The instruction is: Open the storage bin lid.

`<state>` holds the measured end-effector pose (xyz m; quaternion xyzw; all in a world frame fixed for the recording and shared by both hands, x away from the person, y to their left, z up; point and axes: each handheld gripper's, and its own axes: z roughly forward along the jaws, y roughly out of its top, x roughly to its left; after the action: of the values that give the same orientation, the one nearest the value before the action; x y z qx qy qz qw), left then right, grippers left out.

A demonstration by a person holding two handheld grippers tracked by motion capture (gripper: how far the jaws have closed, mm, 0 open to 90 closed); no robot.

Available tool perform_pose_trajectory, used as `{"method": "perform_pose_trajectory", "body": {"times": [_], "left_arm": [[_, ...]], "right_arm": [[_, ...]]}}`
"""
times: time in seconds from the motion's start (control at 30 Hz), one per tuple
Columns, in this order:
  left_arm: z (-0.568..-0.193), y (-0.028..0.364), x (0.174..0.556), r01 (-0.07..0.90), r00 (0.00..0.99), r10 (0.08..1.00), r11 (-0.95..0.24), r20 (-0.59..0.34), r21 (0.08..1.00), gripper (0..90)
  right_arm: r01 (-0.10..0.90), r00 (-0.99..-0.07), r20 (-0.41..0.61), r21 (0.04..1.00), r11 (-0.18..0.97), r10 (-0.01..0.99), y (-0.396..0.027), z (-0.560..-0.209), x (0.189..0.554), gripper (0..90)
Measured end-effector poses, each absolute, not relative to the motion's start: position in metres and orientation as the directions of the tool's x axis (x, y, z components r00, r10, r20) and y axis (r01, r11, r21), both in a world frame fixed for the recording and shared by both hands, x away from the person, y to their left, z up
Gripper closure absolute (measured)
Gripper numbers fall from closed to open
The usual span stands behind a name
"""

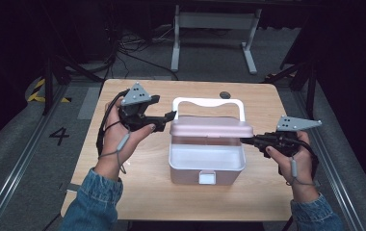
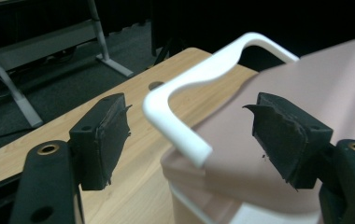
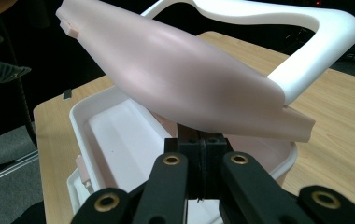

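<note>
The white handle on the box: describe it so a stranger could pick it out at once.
On the wooden table stands a white box with its pink lid lifted partway. Behind the lid rises the white handle, a squared loop hinged at the box's far side. It is the only glossy white arch there, unlike the flat pink lid and the small white latch at the front.

From my remote station I saw a light wooden table (image 1: 137, 192) on grey carpet (image 1: 22, 144), the room dark around it. A white metal desk frame (image 1: 215, 21) stood beyond, with black cables (image 1: 133, 48) on the floor, yellow-black hazard tape (image 1: 39, 91) and a painted number four (image 1: 59, 136).
</note>
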<state>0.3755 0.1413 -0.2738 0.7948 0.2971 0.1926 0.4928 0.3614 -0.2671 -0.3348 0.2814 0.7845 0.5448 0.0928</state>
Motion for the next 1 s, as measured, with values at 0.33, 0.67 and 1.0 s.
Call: {"method": "perform_pose_trajectory", "body": {"times": [0.33,0.67,1.0], "left_arm": [[-0.299,0.150,0.359,0.283,0.754,0.655,-0.392,0.050,0.875,23.3],[-0.310,0.154,0.351,0.257,0.739,0.671,-0.360,0.058,0.897,23.7],[-0.326,0.132,0.348,0.235,0.775,0.628,-0.400,0.078,0.886,22.2]], "right_arm": [[0.351,-0.809,0.187,0.914,0.203,0.557,-0.267,-0.331,0.366,90.0],[0.351,-0.811,0.198,0.917,0.189,0.550,-0.267,-0.331,0.367,90.0],[0.353,-0.804,0.202,0.919,0.177,0.559,-0.268,-0.329,0.367,90.0]]}}
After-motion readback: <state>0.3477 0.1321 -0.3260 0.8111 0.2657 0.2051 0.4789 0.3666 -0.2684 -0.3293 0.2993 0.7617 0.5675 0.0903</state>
